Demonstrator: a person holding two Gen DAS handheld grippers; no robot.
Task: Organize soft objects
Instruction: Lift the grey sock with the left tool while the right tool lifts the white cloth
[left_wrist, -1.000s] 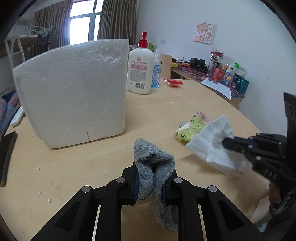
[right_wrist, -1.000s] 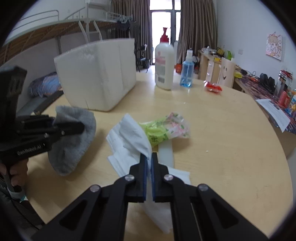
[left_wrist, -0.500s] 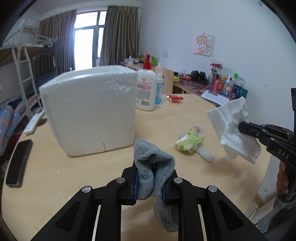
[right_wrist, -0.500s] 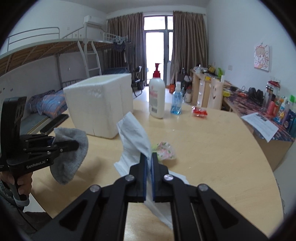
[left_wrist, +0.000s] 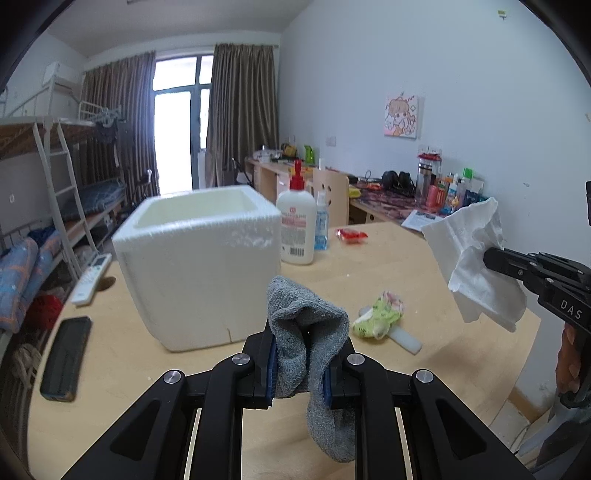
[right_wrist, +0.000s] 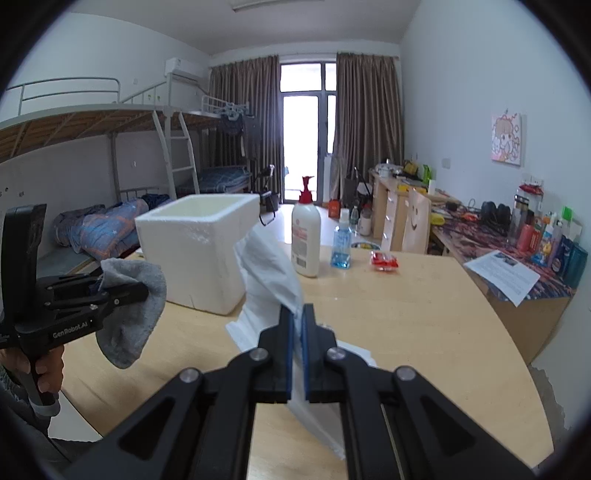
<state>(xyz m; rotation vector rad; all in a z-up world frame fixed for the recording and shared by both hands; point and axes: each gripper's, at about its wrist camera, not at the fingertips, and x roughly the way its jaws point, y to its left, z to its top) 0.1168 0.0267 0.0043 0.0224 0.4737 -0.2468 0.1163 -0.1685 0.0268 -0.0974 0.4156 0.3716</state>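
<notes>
Left tongs (left_wrist: 299, 363) clench the sock (left_wrist: 308, 332); right tongs (right_wrist: 297, 325) clench the tissue (right_wrist: 267, 269). Beyond both stands the open box (left_wrist: 201, 266). Dangling ends could snag its rim and drape outside.

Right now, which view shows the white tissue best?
The left wrist view: the white tissue hangs in full, side on, from the right gripper. The right wrist view shows it edge-on, partly hidden by those jaws.
</notes>
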